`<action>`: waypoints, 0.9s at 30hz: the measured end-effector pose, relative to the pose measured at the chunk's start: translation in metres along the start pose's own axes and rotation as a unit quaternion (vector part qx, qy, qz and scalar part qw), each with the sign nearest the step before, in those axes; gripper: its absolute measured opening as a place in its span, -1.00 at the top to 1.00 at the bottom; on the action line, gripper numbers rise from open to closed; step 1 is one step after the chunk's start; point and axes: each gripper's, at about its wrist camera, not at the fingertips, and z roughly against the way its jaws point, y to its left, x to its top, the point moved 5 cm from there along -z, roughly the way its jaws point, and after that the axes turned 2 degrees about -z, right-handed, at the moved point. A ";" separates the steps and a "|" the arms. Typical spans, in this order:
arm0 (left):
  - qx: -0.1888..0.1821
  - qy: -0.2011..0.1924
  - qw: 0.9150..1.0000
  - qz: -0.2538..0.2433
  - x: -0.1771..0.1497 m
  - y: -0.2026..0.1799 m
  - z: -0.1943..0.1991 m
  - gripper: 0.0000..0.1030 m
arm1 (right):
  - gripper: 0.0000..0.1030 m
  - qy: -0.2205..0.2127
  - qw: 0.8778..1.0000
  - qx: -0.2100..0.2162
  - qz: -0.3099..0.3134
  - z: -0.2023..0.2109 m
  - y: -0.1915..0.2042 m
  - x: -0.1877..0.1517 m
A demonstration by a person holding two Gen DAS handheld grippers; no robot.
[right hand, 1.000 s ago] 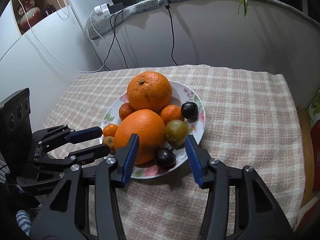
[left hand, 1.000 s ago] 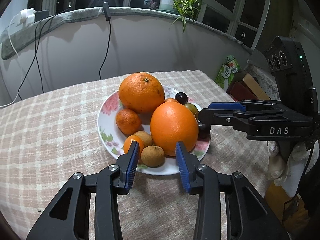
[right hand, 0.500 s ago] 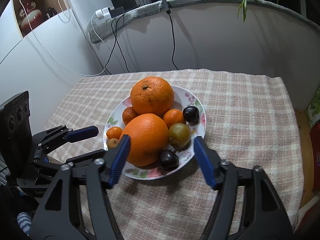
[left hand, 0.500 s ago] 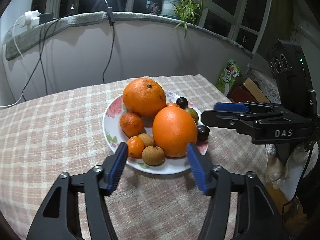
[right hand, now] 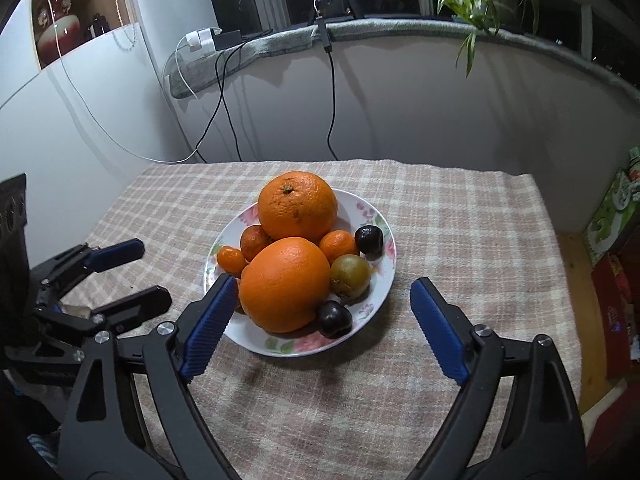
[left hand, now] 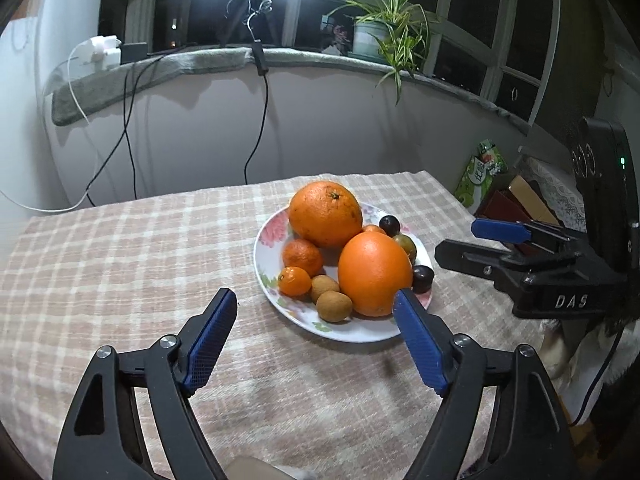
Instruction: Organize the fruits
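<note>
Both tools stand spread wide and grasp nothing: the left tool (left hand: 316, 302) hangs above the checked cloth of the worktop (left hand: 120, 260), its right blue pad (left hand: 418, 344) overlapping the near rim of the plate (left hand: 348, 332) in its own view; the right tool (right hand: 322, 294) is likewise released, its left pad (right hand: 208, 322) lying across the plate's left edge and its right pad (right hand: 438, 330) over bare cloth to the right; the flowered plate sits on the worktop toward the far right in the left view, heaped with fruit; a large orange (right hand: 297, 206) lies at the far side and a second large orange (right hand: 285, 284) at the near side, touching it; two small mandarins (right hand: 255, 242) and (right hand: 339, 245) sit beside them, a smaller one (left hand: 295, 281) at the left rim; two brown longans (left hand: 334, 306) rest near that; a green-brown plum (right hand: 350, 276) lies between two dark plums (right hand: 369, 239) and (right hand: 335, 319) on the right; a spider plant (left hand: 390, 30) stands on the far sill, cables (left hand: 262, 120) hanging down the wall.
</note>
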 end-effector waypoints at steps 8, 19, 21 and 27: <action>0.006 -0.006 1.000 0.004 0.000 0.001 0.009 -0.58 | -0.90 -0.029 0.999 -0.035 -0.013 0.014 0.002 -0.010; 0.004 -0.010 1.000 0.001 0.000 -0.003 0.014 -0.59 | -0.90 -0.035 0.998 -0.041 -0.021 0.018 0.000 -0.011; 0.005 -0.010 1.000 0.002 0.000 -0.003 0.014 -0.59 | -0.90 -0.035 0.998 -0.040 -0.018 0.019 0.001 -0.011; 0.004 -0.015 1.000 0.002 0.001 -0.003 0.016 -0.59 | -0.90 -0.033 0.999 -0.038 -0.017 0.017 0.004 -0.013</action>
